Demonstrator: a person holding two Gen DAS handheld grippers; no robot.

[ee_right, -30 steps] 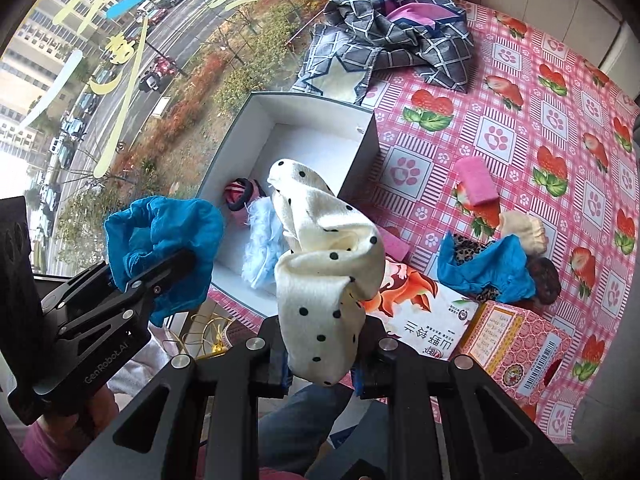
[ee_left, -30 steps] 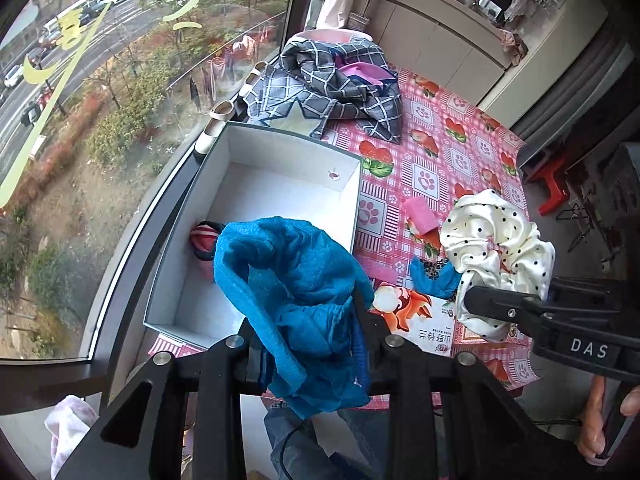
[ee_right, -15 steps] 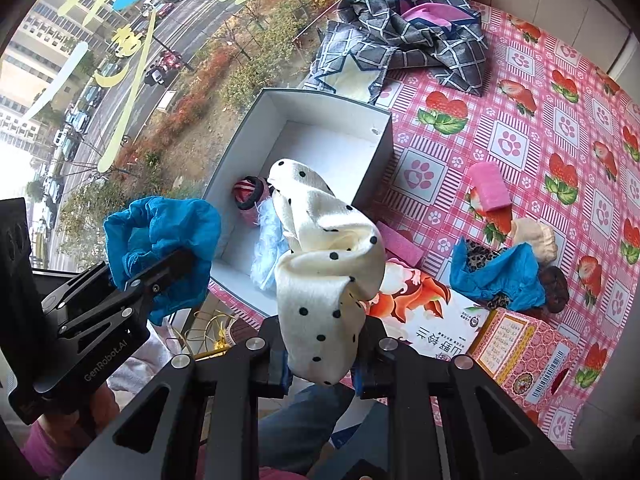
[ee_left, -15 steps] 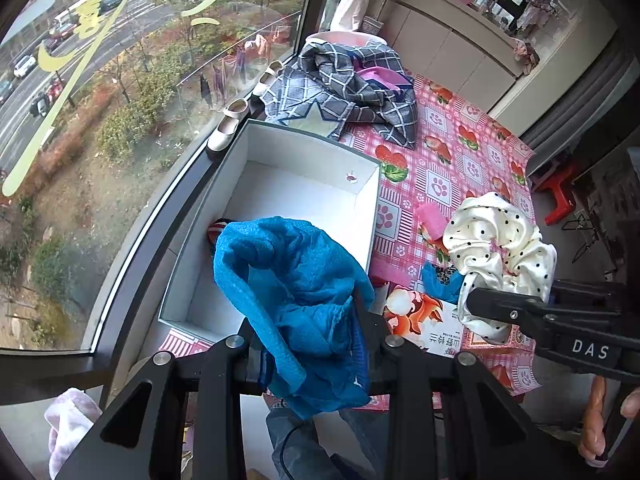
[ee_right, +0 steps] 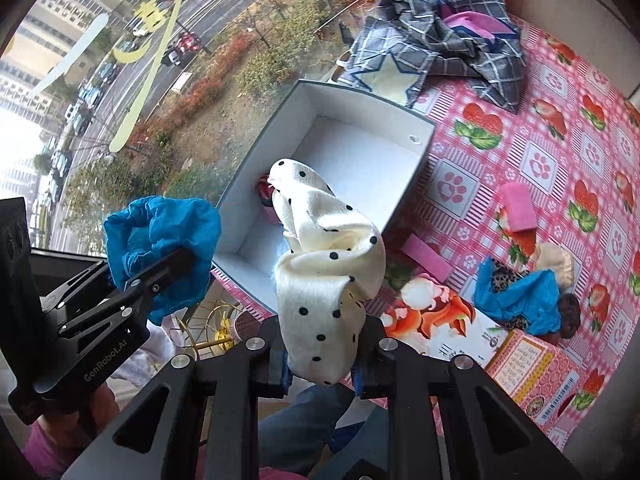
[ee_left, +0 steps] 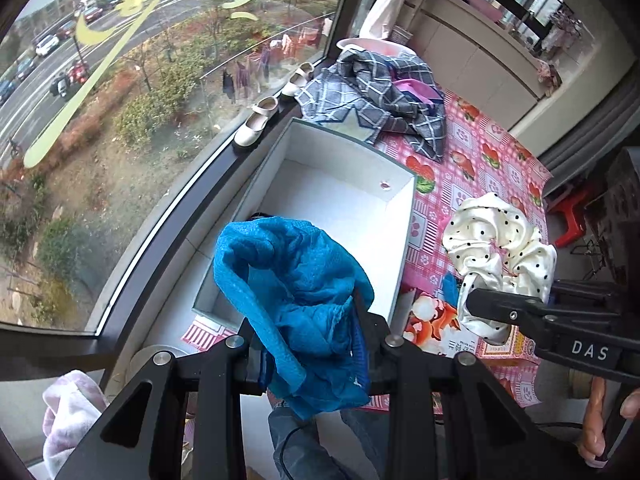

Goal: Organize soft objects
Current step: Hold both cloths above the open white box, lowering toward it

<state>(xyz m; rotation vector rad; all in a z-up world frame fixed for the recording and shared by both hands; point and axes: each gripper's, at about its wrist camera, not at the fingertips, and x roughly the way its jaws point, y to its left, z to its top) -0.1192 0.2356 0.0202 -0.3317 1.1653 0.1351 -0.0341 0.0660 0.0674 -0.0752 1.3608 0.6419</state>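
Note:
My left gripper [ee_left: 312, 344] is shut on a blue mesh scrunchie [ee_left: 288, 280], held above the near end of a white open box [ee_left: 404, 236]. It also shows in the right wrist view [ee_right: 160, 236]. My right gripper [ee_right: 320, 356] is shut on a cream polka-dot scrunchie [ee_right: 324, 264], also seen in the left wrist view [ee_left: 500, 256], held near the box's near right corner. A small red-striped item [ee_right: 264, 190] lies inside the box [ee_right: 416, 176].
On the pink patterned tablecloth [ee_right: 560, 152] lie a pink pad [ee_right: 518, 208], another pink pad [ee_right: 426, 258], a blue and leopard pile [ee_right: 520, 296], a printed carton [ee_right: 520, 364] and a grey plaid garment [ee_right: 440, 44]. Shoes [ee_left: 256, 124] stand on the window ledge.
Both grippers, still holding their scrunchies, have drawn back and up a little from the box, which now sits farther away in both views.

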